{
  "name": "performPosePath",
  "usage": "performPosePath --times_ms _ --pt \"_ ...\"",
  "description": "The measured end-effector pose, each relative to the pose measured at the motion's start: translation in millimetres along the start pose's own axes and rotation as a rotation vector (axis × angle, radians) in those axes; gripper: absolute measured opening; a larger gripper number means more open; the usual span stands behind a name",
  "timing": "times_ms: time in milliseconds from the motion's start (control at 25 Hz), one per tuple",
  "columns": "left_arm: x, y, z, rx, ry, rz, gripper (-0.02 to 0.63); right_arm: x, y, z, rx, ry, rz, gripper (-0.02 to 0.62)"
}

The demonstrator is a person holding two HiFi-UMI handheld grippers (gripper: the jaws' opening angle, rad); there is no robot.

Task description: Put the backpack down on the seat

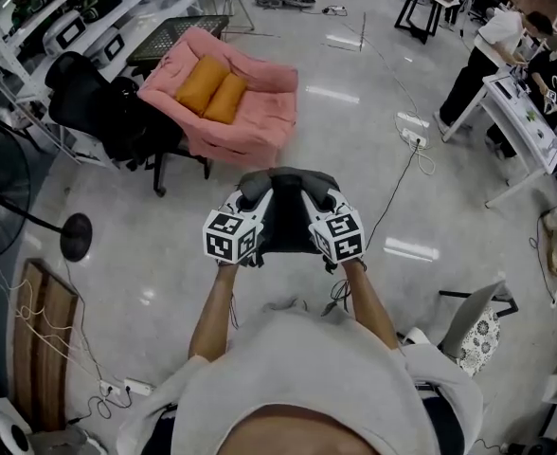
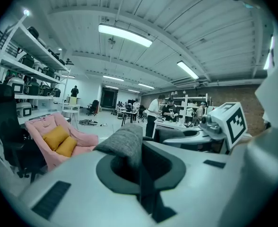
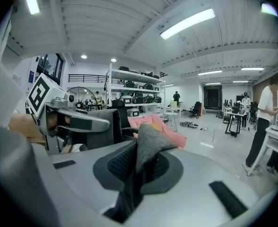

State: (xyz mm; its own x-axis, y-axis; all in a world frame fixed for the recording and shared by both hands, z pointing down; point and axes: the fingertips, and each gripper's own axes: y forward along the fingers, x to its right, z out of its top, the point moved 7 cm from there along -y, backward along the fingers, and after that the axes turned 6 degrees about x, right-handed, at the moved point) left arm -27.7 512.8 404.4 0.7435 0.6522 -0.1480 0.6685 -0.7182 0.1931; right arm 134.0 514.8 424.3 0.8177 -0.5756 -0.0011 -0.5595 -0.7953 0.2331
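A dark grey backpack point(image 1: 283, 214) hangs between my two grippers, held up in the air over the floor. My left gripper point(image 1: 250, 200) is shut on a grey fabric strap point(image 2: 125, 143) of the backpack. My right gripper point(image 1: 314, 200) is shut on another grey strap point(image 3: 148, 150). The pink armchair point(image 1: 224, 107) with two orange cushions point(image 1: 212, 89) stands ahead and to the left, apart from the backpack. In the left gripper view the armchair point(image 2: 58, 143) lies low at the left; in the right gripper view the armchair point(image 3: 160, 129) shows behind the strap.
A black office chair point(image 1: 103, 112) stands left of the armchair. A fan base point(image 1: 75, 237) and a wooden board point(image 1: 42, 344) lie at the left. A cable point(image 1: 397, 183) and power strip point(image 1: 413, 140) cross the floor at the right, near desks with seated people point(image 1: 506, 60).
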Motion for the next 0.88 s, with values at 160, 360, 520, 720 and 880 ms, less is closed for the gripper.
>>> performPosePath --times_ms 160,360,520,720,880 --pt "11 4 -2 -0.004 0.001 0.019 0.031 8 -7 -2 -0.001 -0.008 0.017 0.026" --pt "16 14 -6 -0.014 -0.005 0.035 0.031 21 -5 -6 -0.009 -0.016 0.033 0.026" --pt "11 25 -12 -0.021 -0.01 0.042 0.031 30 4 -13 -0.016 -0.017 0.041 0.026" --pt "-5 49 -8 -0.023 -0.009 0.04 0.031 49 25 -13 -0.024 -0.011 0.039 0.026" --pt "-25 75 -4 -0.019 -0.014 0.038 0.031 69 49 -11 -0.027 -0.011 0.036 0.026"
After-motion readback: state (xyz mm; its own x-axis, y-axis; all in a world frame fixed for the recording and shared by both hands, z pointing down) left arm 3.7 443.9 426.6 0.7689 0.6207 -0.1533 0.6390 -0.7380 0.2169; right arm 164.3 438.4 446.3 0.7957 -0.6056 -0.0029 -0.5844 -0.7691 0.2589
